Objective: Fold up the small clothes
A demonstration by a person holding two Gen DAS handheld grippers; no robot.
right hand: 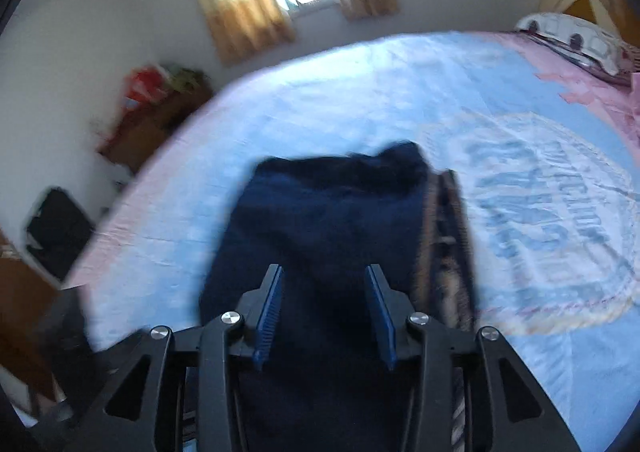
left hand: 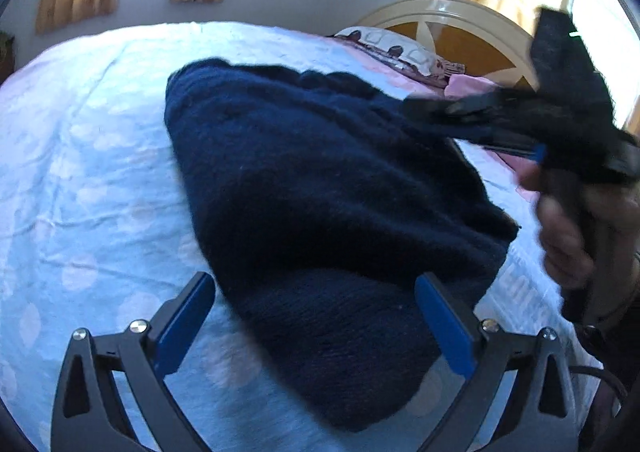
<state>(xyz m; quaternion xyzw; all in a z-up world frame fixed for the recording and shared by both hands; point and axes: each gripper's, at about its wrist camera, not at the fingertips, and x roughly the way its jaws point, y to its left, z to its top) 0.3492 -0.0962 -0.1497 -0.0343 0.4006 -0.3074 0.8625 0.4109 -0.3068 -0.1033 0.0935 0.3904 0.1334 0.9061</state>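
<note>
A dark navy knitted garment (left hand: 320, 187) lies folded on the light blue bedsheet (left hand: 88, 155). My left gripper (left hand: 316, 288) is open, its blue pads wide apart over the near end of the garment, holding nothing. My right gripper (right hand: 324, 276) is open above the same navy garment (right hand: 332, 203), its jaws partly apart and empty. The right gripper also shows in the left wrist view (left hand: 416, 107), blurred, held in a hand (left hand: 568, 228) over the garment's far right edge. A striped layer (right hand: 448, 244) shows along the garment's right side.
The bed has a cream and orange headboard (left hand: 460, 27) and a patterned pillow (left hand: 400, 51) at its far end. A printed round emblem (right hand: 552, 228) marks the sheet to the right. Wooden furniture with red items (right hand: 152, 111) stands beside the bed's left edge.
</note>
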